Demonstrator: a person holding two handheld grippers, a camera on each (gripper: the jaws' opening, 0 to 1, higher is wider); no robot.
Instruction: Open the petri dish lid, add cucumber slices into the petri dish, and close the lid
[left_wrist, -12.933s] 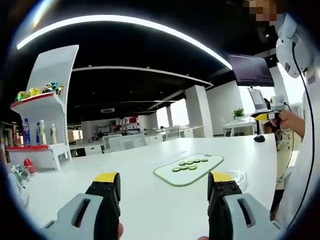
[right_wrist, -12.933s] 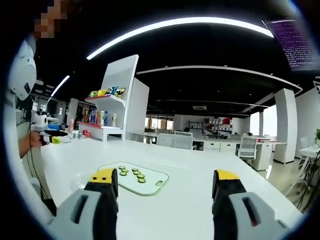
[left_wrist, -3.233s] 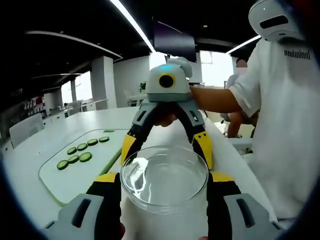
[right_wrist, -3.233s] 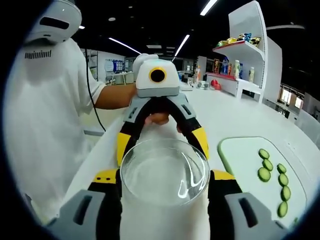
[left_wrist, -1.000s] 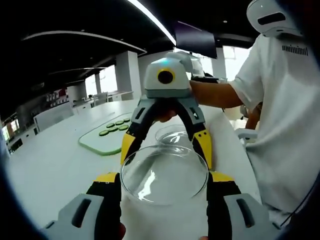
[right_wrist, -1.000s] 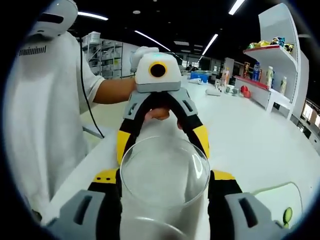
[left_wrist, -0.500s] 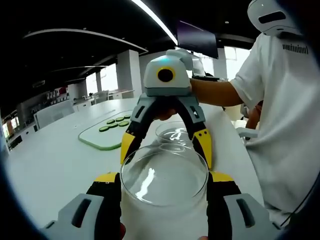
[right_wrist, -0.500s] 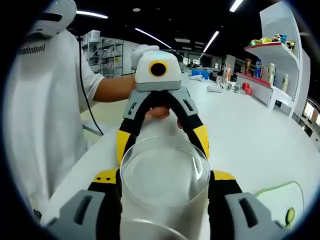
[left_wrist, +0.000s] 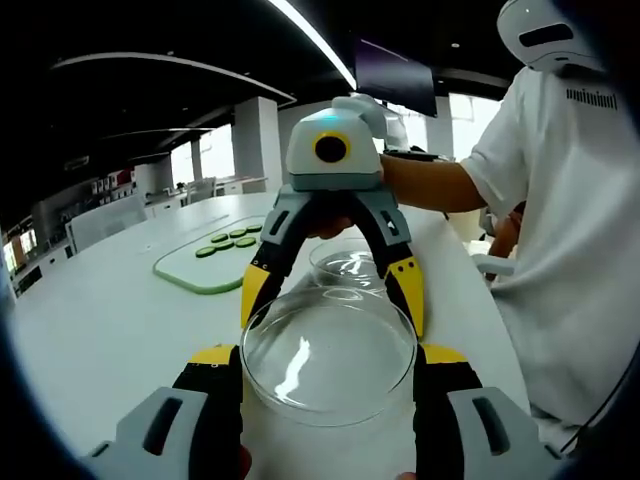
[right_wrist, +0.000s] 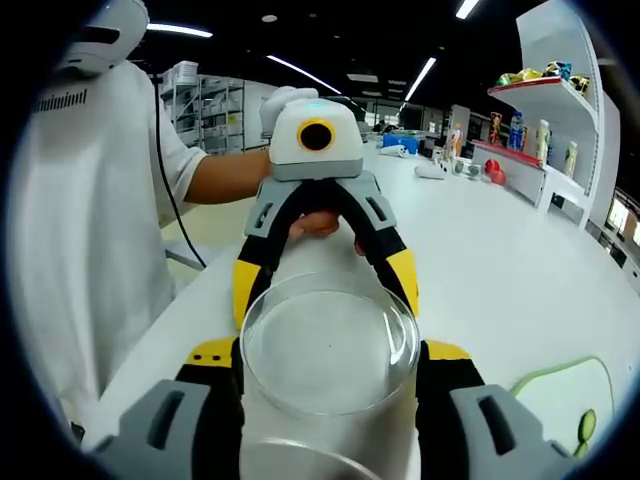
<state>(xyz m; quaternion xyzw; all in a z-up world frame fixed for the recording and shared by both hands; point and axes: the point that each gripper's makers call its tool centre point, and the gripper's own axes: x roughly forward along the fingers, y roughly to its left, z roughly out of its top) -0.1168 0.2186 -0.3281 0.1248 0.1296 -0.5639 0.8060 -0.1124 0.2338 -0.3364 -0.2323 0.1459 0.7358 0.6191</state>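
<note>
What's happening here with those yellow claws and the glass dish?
A person in a white shirt holds two claws, both clamped on a round clear glass lid, lifted off the petri dish base on the white table. Cucumber slices wait on a pale green cutting board; none are in the dish yet.

A long white tabletop (left_wrist: 110, 320) stretches beneath a dark ceiling with strip lights (left_wrist: 310, 40); white shelves (right_wrist: 560, 110) hold bottles.

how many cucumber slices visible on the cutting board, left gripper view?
5 cucumber slices, in a diagonal row on the green-edged cutting board: at and. The right hand-held gripper overlaps the board's right end, so more may be hidden.
</note>
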